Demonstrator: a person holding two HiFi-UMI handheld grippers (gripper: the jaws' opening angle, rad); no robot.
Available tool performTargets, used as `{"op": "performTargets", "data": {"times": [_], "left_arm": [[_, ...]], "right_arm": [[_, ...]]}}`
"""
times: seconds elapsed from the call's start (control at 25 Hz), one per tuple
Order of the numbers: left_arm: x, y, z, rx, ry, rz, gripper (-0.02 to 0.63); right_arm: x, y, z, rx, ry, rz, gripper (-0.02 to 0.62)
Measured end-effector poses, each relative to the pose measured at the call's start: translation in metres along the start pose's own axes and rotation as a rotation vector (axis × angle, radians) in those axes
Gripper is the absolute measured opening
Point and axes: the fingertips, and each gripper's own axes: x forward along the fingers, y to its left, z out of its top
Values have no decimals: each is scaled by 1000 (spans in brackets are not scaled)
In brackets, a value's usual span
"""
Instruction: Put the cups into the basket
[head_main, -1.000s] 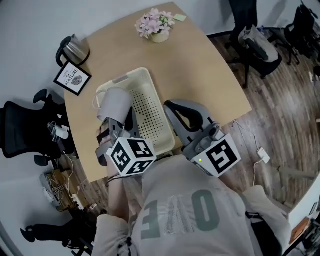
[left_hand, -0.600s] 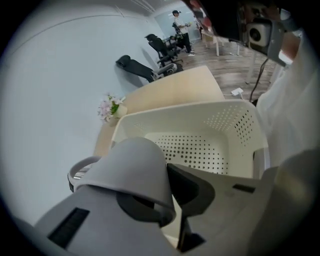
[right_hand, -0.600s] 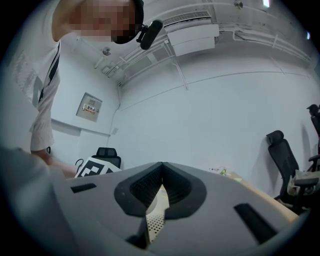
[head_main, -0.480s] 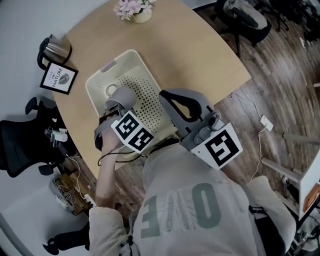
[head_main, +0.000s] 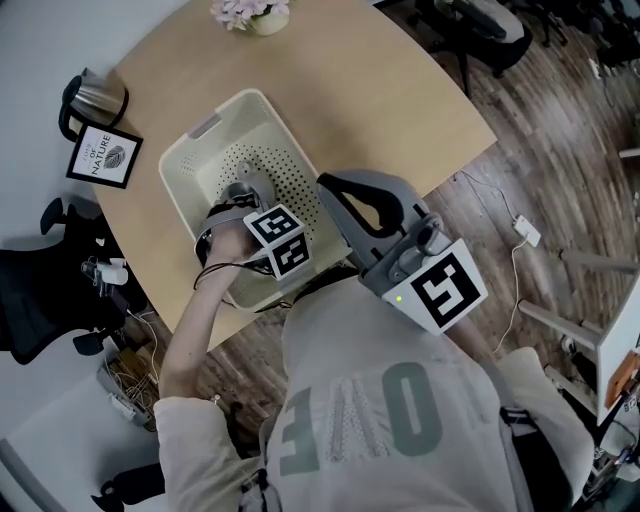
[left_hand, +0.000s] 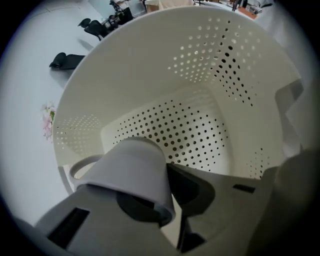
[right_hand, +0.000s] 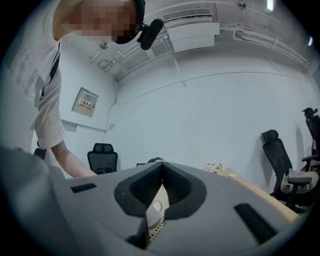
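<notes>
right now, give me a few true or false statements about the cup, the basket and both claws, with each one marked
1. The left claw is shut on a cup. True.
2. That cup hangs over bare table, outside the basket. False: it is down inside the basket.
3. The right claw holds a second cup. False: its jaws are together with nothing in them.
4. A kettle stands on the table next to a framed picture. True.
</notes>
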Motion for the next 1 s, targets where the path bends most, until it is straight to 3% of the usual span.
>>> {"op": "performTargets", "data": {"times": [0.16, 0.44, 0.8, 1.0], "left_arm": [[11, -9, -3, 47, 31, -59, 52], [22, -10, -11, 101, 68, -84, 52], [33, -20, -9, 236, 117, -79, 54], [34, -20, -7, 240, 111, -73, 57]], "right_arm": [[4, 4, -3, 1, 11, 21, -2], [13, 9, -9, -1, 36, 45, -2], [14, 13, -11, -11, 50, 49, -2], [14, 14, -11, -18, 46, 42, -2]]}}
